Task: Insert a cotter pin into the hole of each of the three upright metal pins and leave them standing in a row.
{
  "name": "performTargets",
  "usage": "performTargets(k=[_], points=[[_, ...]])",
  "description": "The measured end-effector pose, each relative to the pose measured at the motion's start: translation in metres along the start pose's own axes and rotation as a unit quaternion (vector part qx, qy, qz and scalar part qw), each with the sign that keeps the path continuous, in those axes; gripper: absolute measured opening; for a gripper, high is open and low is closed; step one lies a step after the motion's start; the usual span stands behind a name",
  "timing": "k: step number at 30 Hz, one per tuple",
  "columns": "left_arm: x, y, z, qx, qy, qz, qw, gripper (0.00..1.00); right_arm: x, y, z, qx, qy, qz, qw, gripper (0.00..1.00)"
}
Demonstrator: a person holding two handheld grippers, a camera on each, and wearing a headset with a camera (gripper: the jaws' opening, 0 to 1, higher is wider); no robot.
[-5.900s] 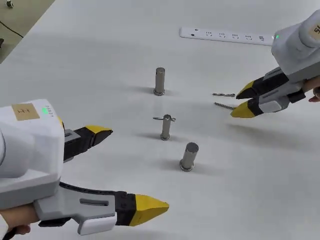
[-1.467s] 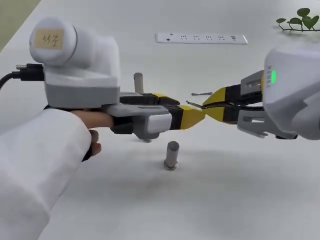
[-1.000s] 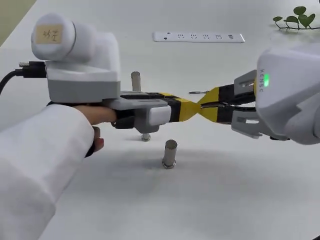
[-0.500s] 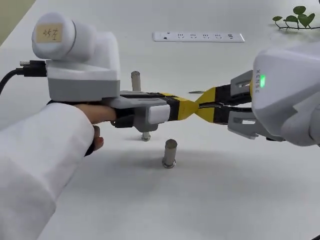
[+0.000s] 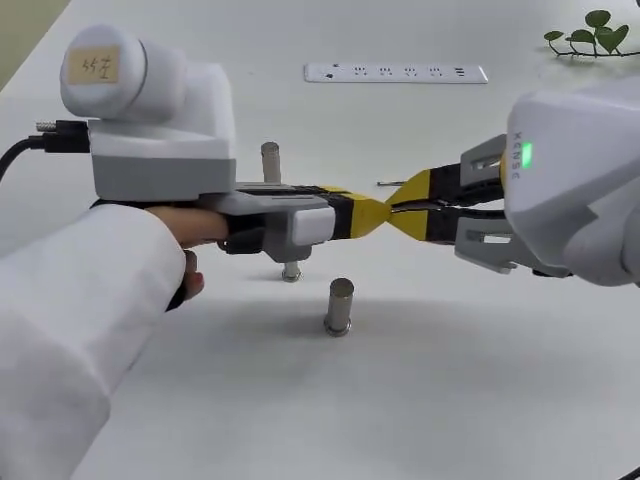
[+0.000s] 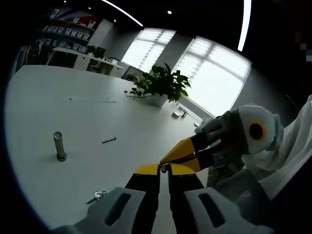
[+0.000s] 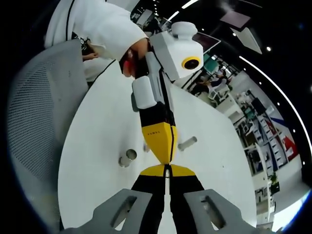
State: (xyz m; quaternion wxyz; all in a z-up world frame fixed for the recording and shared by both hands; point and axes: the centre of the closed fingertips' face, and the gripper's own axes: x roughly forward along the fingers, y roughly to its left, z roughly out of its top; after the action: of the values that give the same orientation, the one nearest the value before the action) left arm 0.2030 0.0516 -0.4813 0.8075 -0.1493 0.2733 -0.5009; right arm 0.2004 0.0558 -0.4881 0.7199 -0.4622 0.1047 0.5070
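Note:
Three upright metal pins stand on the white table: the far pin (image 5: pixel 270 160), the middle pin (image 5: pixel 291 270) mostly hidden behind my left gripper, and the near pin (image 5: pixel 339 305). A cotter pin loop (image 6: pixel 97 196) sits in the middle pin's top. My left gripper (image 5: pixel 378 213) and right gripper (image 5: pixel 400 208) meet tip to tip above the table, both shut. Between the tips is a cotter pin (image 6: pixel 164 167), almost wholly hidden. A loose cotter pin (image 5: pixel 390 184) lies on the table behind them. The right gripper view has my right gripper (image 7: pixel 167 169) touching the left gripper (image 7: pixel 165 157).
A white power strip (image 5: pixel 396 73) lies at the back of the table and a small plant (image 5: pixel 590 28) at the back right. A person's white sleeve (image 5: pixel 70 320) covers the lower left. A mesh chair (image 7: pixel 34 122) stands beside the table.
Earlier both grippers were open and apart, with two cotter pins on the table. The right one then carried a pin to the left gripper; over the last second the tips closed together.

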Motion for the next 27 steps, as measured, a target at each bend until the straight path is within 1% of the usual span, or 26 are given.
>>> performTargets(k=[4,13,19,21,27], points=[[-0.0004,0.0007,-0.0006,0.004,0.003,0.002,1.0000,0.01,-0.0001,-0.0001,0.0005,-0.001,-0.001,0.001,1.0000,0.00],[-0.0014,0.0016,-0.0031,-0.003,0.008,0.005,1.0000,0.00,0.0003,0.0011,0.0011,-0.008,0.000,0.005,1.0000,0.00],[-0.0016,-0.0004,-0.0023,-0.017,0.006,0.003,0.9998,0.00,-0.0019,0.0010,0.0015,-0.009,-0.004,0.005,0.9999,0.00],[-0.0018,-0.0017,-0.0034,-0.045,0.009,0.000,0.9989,0.00,-0.0024,0.0014,0.0016,-0.009,-0.005,0.006,0.9999,0.00],[-0.0024,-0.0002,-0.0035,-0.046,0.010,-0.001,0.9989,0.00,-0.0029,0.0027,0.0026,-0.019,-0.009,0.009,0.9997,0.00]])
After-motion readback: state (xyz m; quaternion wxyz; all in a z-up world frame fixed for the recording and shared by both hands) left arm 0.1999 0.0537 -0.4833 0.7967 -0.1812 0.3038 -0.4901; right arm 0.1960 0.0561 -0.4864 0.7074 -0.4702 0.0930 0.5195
